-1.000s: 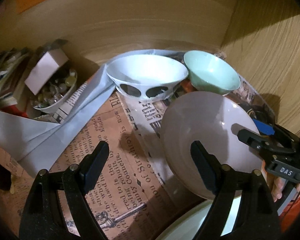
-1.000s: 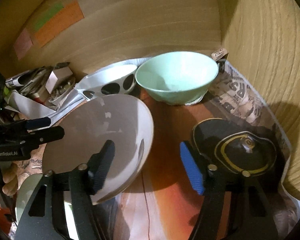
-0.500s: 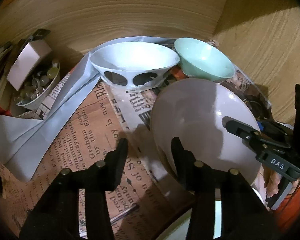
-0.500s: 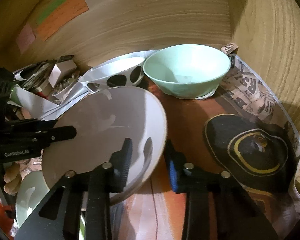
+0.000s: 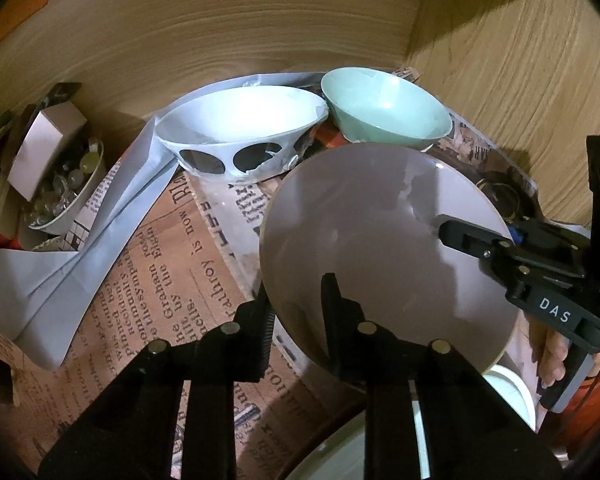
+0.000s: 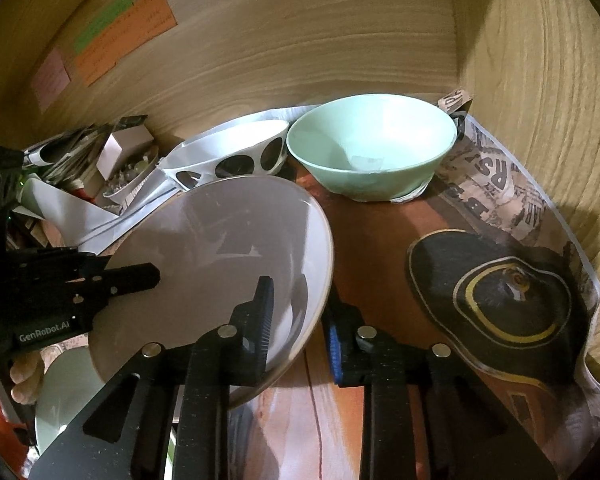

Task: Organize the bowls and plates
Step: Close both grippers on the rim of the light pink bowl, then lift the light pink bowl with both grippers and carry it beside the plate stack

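**Grey bowl held at both rims**

While my left gripper (image 5: 296,312) pinches the near-left rim of the grey bowl (image 5: 380,240), one finger inside and one outside, my right gripper (image 6: 300,312) clamps the opposite rim the same way. The bowl is tilted above the newspaper liner (image 5: 160,264). Just beyond it stands the white bowl with black spots (image 5: 240,136), and beside that, toward the wooden corner, the mint green bowl (image 6: 372,148). Far left sits a small dish of beads (image 5: 60,192).
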Action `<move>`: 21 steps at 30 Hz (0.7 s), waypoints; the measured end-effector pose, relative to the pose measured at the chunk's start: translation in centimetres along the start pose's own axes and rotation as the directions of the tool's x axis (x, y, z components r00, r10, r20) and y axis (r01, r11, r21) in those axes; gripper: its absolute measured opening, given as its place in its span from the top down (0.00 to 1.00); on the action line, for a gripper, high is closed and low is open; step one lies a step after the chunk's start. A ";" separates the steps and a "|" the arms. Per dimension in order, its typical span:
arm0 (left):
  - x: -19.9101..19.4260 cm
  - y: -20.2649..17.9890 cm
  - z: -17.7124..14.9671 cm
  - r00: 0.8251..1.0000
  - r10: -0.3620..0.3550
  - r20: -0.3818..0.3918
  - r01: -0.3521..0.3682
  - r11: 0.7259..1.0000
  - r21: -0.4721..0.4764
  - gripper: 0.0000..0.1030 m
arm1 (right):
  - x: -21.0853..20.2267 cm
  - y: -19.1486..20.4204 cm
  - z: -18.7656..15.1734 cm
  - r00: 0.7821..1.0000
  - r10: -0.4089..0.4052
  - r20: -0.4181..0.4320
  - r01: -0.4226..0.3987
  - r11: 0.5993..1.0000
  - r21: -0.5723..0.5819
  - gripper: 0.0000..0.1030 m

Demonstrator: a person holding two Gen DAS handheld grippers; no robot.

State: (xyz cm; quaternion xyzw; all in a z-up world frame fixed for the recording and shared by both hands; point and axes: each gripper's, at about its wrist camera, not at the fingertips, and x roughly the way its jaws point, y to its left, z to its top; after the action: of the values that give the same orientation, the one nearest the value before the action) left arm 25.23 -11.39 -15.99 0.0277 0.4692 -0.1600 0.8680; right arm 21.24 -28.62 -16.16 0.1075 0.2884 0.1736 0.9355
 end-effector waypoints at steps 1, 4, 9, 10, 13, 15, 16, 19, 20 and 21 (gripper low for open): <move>-0.1 0.1 0.0 1.000 0.000 0.003 0.000 1.000 -0.001 0.79 | -0.1 0.0 0.0 1.000 0.000 0.004 0.000 1.000 0.000 0.80; -0.4 -0.2 0.0 1.000 0.008 0.014 -0.008 1.000 0.000 0.81 | -0.7 0.1 0.1 1.000 0.000 0.017 0.000 1.000 0.001 0.80; -1.6 -0.3 0.0 0.999 0.010 0.039 -0.010 1.000 -0.001 0.82 | -1.7 0.2 0.3 0.999 0.003 0.038 -0.003 1.000 0.006 0.80; -1.8 -0.4 -0.1 0.999 0.010 0.046 -0.010 1.000 -0.002 0.82 | -1.9 0.3 0.4 0.999 0.003 0.045 -0.003 1.000 0.004 0.80; -2.7 -0.6 -0.2 0.998 0.015 0.069 -0.015 1.000 -0.001 0.82 | -2.6 0.6 0.5 0.998 0.004 0.063 -0.004 1.000 0.001 0.79; -3.5 -0.7 -0.4 0.996 0.021 0.088 -0.022 1.000 0.004 0.82 | -3.0 0.9 0.6 0.997 0.005 0.072 -0.005 1.000 -0.001 0.79; -3.8 -0.7 -0.5 0.995 0.024 0.096 -0.025 1.000 0.006 0.82 | -3.3 1.0 0.6 0.997 0.007 0.078 -0.006 1.000 -0.001 0.79; -4.9 -0.8 -0.7 0.993 0.023 0.117 -0.024 1.000 0.003 0.82 | -4.1 1.3 0.7 0.995 0.014 0.096 -0.013 1.000 -0.006 0.79; -5.4 -0.7 -0.8 0.992 0.023 0.126 -0.023 1.000 0.001 0.82 | -4.3 1.5 0.6 0.995 0.015 0.103 -0.014 1.000 -0.009 0.79; -5.8 -0.6 -1.0 0.991 0.024 0.135 -0.024 1.000 0.000 0.82 | -4.6 1.7 0.6 0.994 0.017 0.109 -0.016 1.000 -0.013 0.79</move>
State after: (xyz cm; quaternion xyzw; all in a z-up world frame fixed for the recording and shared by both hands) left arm 21.27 -10.32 -11.70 0.0231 0.4088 -0.1514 0.8997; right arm 17.60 -28.88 -12.81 0.1134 0.2350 0.1769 0.9490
